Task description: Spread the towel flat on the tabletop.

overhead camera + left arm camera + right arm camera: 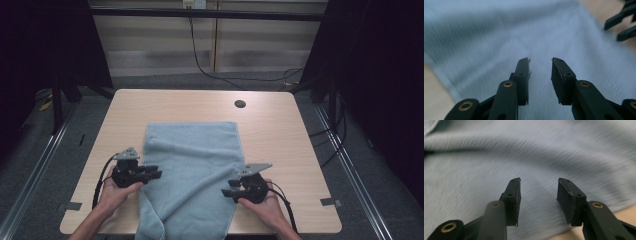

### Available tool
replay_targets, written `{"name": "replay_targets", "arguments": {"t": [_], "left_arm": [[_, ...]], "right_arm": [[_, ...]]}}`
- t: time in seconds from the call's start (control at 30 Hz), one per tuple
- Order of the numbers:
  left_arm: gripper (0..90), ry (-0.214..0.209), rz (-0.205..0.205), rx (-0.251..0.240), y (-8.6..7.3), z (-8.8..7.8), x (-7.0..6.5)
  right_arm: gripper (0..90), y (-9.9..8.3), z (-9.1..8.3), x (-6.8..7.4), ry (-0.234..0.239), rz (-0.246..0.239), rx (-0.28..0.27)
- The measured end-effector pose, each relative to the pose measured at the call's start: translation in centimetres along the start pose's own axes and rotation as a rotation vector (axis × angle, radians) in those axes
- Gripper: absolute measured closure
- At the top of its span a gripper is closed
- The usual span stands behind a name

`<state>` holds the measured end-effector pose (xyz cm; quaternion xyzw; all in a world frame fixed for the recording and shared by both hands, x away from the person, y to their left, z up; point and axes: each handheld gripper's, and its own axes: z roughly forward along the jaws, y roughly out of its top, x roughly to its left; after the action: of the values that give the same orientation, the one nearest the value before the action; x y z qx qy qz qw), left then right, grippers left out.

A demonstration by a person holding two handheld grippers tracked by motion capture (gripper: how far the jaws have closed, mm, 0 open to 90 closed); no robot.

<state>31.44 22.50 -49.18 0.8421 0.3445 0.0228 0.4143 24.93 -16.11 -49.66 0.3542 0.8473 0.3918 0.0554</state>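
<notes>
A light blue towel lies across the middle of the wooden table, its far part flat and its near part rumpled, with a diagonal fold running toward 7 o'clock and the near end hanging over the table's front edge. The left gripper sits at the towel's 9 o'clock edge, pointing toward 3 o'clock; in the left gripper view its jaws stand partly apart over the cloth with nothing between the pads. The right gripper sits at the towel's 4 o'clock edge, pointing toward 9 o'clock; in the right gripper view its jaws are likewise partly apart above the towel, clamping nothing. A round cable hole lies toward 1 o'clock.
</notes>
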Motion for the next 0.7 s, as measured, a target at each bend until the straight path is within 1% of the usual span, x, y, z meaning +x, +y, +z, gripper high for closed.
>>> {"name": "replay_targets", "arguments": {"t": [0.03, 0.07, 0.1, 0.13, 0.17, 0.2, 0.23, 0.27, 0.3, 0.33, 0.37, 0.4, 0.5, 0.53, 0.57, 0.6, 0.67, 0.7], "left_arm": [[65.9, 0.022, 0.0, 0.02, -0.2, 0.5, 0.3], [65.5, 0.029, 0.001, 0.006, -0.3, 0.9, 0.6], [67.6, 0.031, 0.004, -0.004, -0.1, 1.1, 1.0], [68.7, 0.063, 0.019, -0.003, 0.2, 1.4, 1.3], [69.7, 0.097, 0.027, -0.013, 0.6, 1.7, 1.7], [69.7, 0.117, 0.028, -0.022, 1.0, 2.1, 2.2], [69.7, 0.127, 0.02, -0.032, 1.3, 2.4, 2.6], [69.7, 0.139, -0.005, -0.045, 1.9, 3.0, 3.4], [69.5, 0.176, -0.025, -0.059, 3.0, 3.9, 4.4], [69.5, 0.201, -0.031, -0.07, 3.4, 4.3, 5.0], [69.5, 0.201, -0.031, -0.07, 3.4, 4.3, 5.0], [69.5, 0.215, -0.055, -0.081, 3.9, 4.6, 5.6], [68.3, 0.243, -0.093, -0.091, 4.9, 5.3, 7.0], [68.0, 0.239, -0.1, -0.098, 5.0, 5.5, 7.3], [68.1, 0.244, -0.1, -0.1, 5.1, 5.5, 7.6], [68.1, 0.251, -0.105, -0.102, 5.2, 5.5, 7.8], [67.3, 0.258, -0.119, -0.102, 5.1, 5.3, 8.0], [59.6, 0.268, -0.131, -0.097, 5.1, 5.0, 8.1]], "right_arm": [[57.2, -0.2, 0.3, 0.2, -0.022, -0.036, 0.004], [60.5, 0.0, 0.4, 0.1, -0.042, -0.047, 0.005], [63.0, 0.2, 0.6, -0.4, -0.053, -0.036, 0.004], [65.5, 0.4, 0.7, -1.0, -0.072, -0.041, 0.0], [69.0, 0.6, 0.9, -1.8, -0.079, -0.039, -0.01], [71.4, 0.9, 1.0, -2.7, -0.079, -0.027, -0.017], [71.5, 1.2, 1.2, -3.4, -0.082, -0.016, -0.021], [70.1, 2.0, 1.7, -4.7, -0.123, -0.012, -0.024], [69.1, 2.4, 2.0, -5.3, -0.152, -0.011, -0.024], [68.7, 2.8, 2.3, -6.0, -0.167, -0.005, -0.021], [68.7, 2.8, 2.3, -6.0, -0.167, -0.005, -0.021], [68.2, 3.1, 2.5, -6.6, -0.182, 0.0, -0.026], [68.0, 4.1, 3.2, -8.6, -0.221, 0.027, -0.035], [67.4, 4.4, 3.4, -9.2, -0.232, 0.029, -0.036], [67.6, 4.6, 3.5, -9.8, -0.234, 0.041, -0.039], [67.7, 4.8, 3.6, -10.2, -0.24, 0.042, -0.039], [67.6, 5.2, 3.8, -10.9, -0.251, 0.044, -0.032], [67.2, 5.5, 3.8, -11.2, -0.26, 0.036, -0.022]]}}
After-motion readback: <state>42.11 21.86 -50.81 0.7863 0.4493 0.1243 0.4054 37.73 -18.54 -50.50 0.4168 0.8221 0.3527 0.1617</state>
